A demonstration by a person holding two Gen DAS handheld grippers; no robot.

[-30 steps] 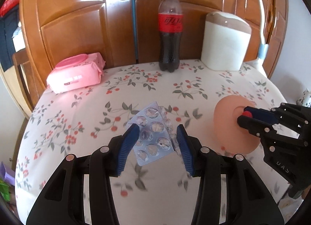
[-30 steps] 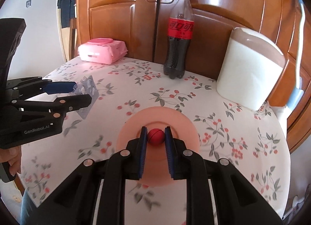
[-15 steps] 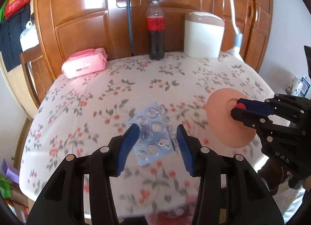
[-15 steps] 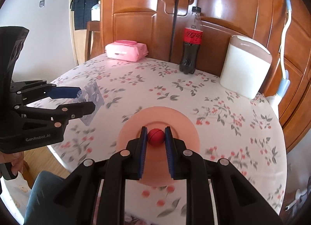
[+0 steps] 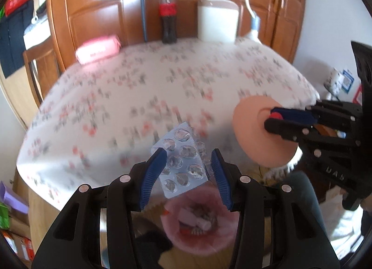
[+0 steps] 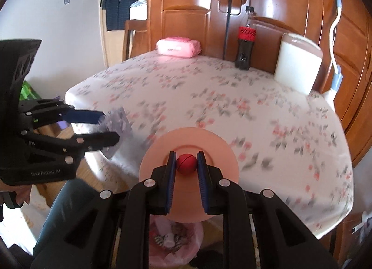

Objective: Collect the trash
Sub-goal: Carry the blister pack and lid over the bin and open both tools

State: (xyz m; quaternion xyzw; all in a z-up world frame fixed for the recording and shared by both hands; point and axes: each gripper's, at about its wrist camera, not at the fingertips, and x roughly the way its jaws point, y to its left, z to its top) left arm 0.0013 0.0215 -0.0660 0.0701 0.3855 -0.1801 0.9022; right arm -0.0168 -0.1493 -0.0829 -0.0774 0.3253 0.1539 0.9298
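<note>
Beyond the floral tabletop (image 6: 232, 96), a pink-lined bin (image 5: 200, 227) waits below: left tool (image 5: 189, 169) grips the blister pack (image 5: 183, 166), right tool (image 6: 186, 164) pinches the lid's red knob (image 6: 186, 163). Next, release above the bin.

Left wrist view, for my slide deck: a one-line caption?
Left gripper carries an empty blister pack over the pink trash bin.

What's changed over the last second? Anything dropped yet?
Both grippers pulled back off the table toward the pink trash bin, now below them. Nothing released: the left gripper still holds the blister pack, and the right gripper still clamps the red knob of the peach disc. The table's items stayed put.
</note>
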